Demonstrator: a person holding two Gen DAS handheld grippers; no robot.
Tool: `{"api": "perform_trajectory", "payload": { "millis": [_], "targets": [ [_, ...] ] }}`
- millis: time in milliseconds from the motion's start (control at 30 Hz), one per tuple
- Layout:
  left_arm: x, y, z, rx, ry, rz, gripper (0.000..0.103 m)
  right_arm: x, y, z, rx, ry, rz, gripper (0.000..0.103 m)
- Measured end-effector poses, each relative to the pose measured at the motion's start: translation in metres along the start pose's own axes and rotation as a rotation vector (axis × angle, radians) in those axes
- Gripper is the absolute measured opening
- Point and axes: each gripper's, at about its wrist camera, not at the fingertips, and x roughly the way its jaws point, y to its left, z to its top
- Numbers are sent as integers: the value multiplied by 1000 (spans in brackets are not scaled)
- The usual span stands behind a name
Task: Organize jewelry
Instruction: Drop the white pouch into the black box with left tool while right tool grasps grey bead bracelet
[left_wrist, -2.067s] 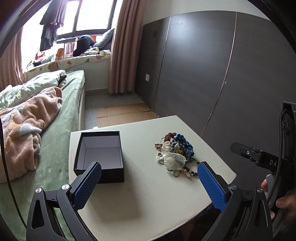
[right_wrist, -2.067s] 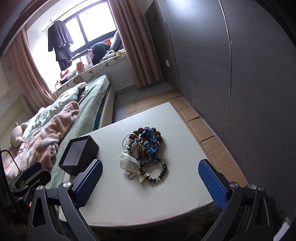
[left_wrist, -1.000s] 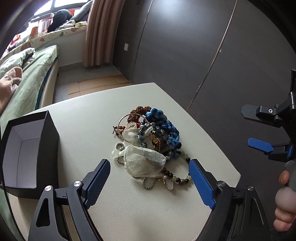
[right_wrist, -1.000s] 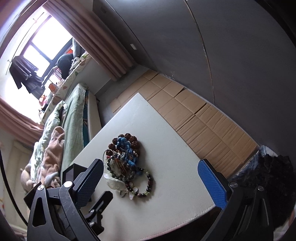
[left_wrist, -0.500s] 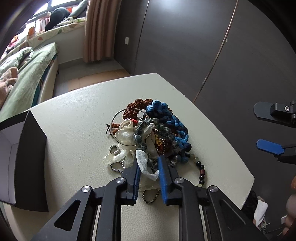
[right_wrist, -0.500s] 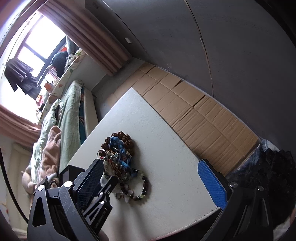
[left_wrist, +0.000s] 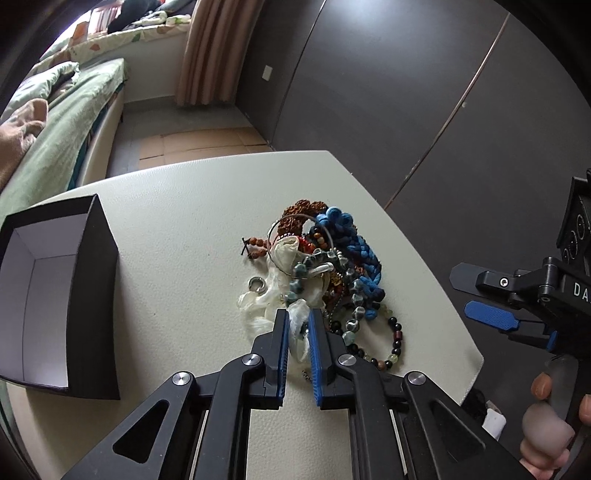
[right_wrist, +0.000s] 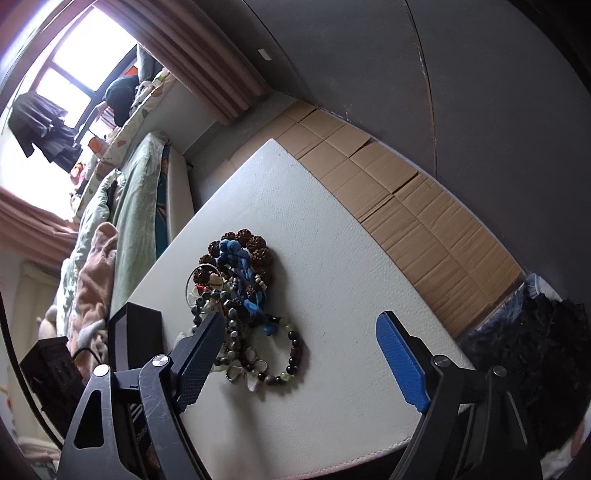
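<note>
A tangled pile of jewelry (left_wrist: 328, 258) lies on the white table (left_wrist: 177, 229): blue knotted cord, brown seed beads, grey-green beads, a dark bead bracelet (left_wrist: 388, 343) and a small white pouch (left_wrist: 295, 325). My left gripper (left_wrist: 297, 328) is shut on the white pouch at the pile's near edge. An open black box (left_wrist: 55, 295) with a white inside stands at the left. My right gripper (right_wrist: 299, 350) is open and empty, above the table's near edge beside the pile (right_wrist: 236, 280); it also shows in the left wrist view (left_wrist: 491, 306).
A bed with green bedding (left_wrist: 55, 122) runs along the table's left side. Dark wardrobe panels (left_wrist: 406, 92) stand to the right. Flattened cardboard (right_wrist: 406, 206) covers the floor beyond the table. The table's rounded right edge (left_wrist: 472, 354) is close to the pile.
My left gripper moved in on the pile and shut on the white pouch, then drew back slightly with it. My right gripper tilted and stayed open.
</note>
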Motion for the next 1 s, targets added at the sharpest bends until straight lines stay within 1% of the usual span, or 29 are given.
{"api": "perform_trajectory", "payload": {
  "millis": [133,300,333,367,400,467,500,567,600,733,800,933,1000],
  "targets": [
    [8,0,-5,3,43,-6,11,4,4,-2,-6,14,-2,84],
    [11,-1,-10,43,34,15,11,6,7,-3,-26,20,-12,84],
    [11,-1,-10,47,29,16,9,7,7,-2,-28,22,-15,85],
    [10,-2,-11,50,28,23,0,8,8,-2,-30,23,-17,85],
    [9,-2,-10,49,24,32,0,9,8,-2,-31,26,-13,85],
    [1,0,-11,39,4,26,0,11,10,-2,-36,34,5,84],
    [-5,2,-9,30,-13,18,0,12,11,-2,-40,37,17,83],
    [-15,5,-4,20,-43,-1,0,17,14,-2,-45,55,47,67],
    [-22,6,-1,16,-62,-8,0,20,15,-2,-43,69,64,64],
    [-40,9,6,2,-105,-30,0,34,23,-5,-38,118,131,47],
    [-47,10,9,-2,-123,-41,0,40,27,-6,-43,131,143,46],
    [-61,13,13,-2,-158,-58,0,53,36,-8,-55,152,125,42],
    [-67,15,15,-5,-178,-64,0,60,42,-8,-58,167,119,39]
  ]
}}
